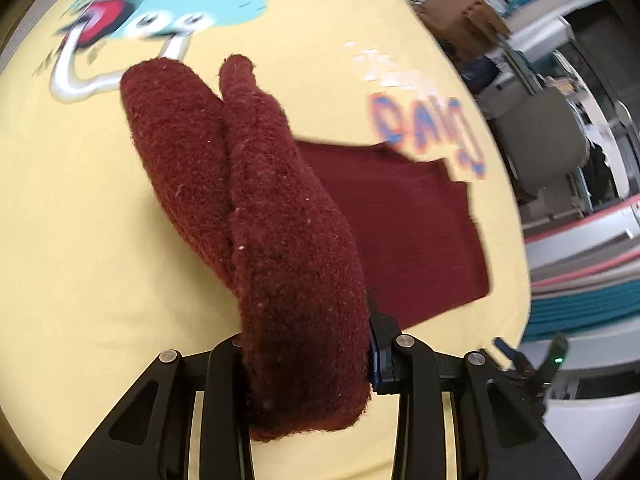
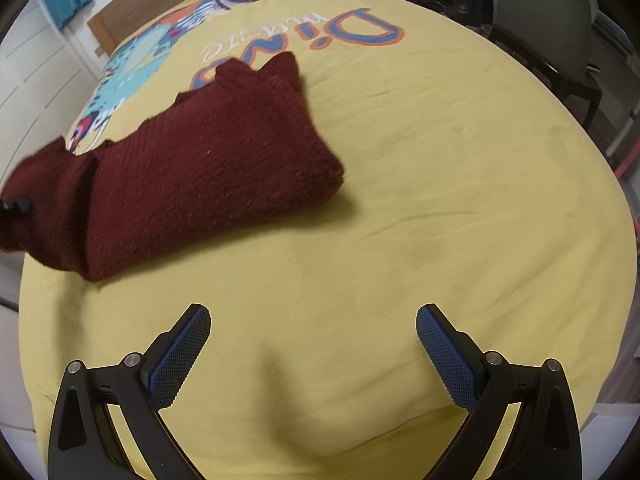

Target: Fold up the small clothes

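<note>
Between left tool [image 1: 308,364] pads: maroon sweater [image 1: 280,240] (pinched).

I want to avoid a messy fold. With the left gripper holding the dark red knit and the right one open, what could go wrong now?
1. The left gripper pinches a thick bunch of the knit garment; a layer may slip out.
2. The right gripper is open over the bare yellow sheet, so nothing pins the garment's other end, and it may drag.
</note>
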`<action>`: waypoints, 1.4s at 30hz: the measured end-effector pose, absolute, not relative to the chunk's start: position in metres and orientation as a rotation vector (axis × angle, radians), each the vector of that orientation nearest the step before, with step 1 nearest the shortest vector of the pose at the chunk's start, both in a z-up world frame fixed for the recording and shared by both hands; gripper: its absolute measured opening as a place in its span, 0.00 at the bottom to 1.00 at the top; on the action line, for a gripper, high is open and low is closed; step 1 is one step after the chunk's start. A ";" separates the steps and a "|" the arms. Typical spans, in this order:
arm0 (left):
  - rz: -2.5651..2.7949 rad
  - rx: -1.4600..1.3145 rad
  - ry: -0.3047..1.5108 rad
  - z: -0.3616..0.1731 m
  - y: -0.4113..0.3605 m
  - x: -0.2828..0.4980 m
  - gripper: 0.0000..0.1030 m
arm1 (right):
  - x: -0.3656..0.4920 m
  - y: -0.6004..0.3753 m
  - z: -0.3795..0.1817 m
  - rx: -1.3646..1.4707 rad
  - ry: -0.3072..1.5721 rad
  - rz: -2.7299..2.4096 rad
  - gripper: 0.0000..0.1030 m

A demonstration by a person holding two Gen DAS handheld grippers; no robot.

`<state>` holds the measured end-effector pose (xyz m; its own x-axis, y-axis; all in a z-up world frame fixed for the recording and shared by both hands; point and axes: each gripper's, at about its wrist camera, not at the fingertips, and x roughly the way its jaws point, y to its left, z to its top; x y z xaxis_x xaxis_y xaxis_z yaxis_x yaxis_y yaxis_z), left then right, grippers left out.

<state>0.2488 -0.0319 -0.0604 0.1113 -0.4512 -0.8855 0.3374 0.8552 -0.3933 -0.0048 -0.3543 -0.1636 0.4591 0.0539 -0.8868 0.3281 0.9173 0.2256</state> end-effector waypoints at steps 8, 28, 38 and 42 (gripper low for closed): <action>-0.677 0.051 1.307 -0.034 -0.185 0.250 0.26 | -0.010 -0.391 -0.152 0.418 1.030 -0.205 1.00; -0.583 0.332 1.339 -0.114 -0.293 0.200 0.98 | -0.042 -0.438 -0.168 0.485 1.064 -0.272 1.00; -0.579 0.283 1.200 -0.058 -0.236 0.210 0.99 | -0.013 -0.421 -0.128 0.433 1.028 -0.190 1.00; -0.522 0.236 1.197 -0.061 -0.181 0.212 0.99 | 0.021 -0.412 -0.096 0.431 1.029 -0.099 1.00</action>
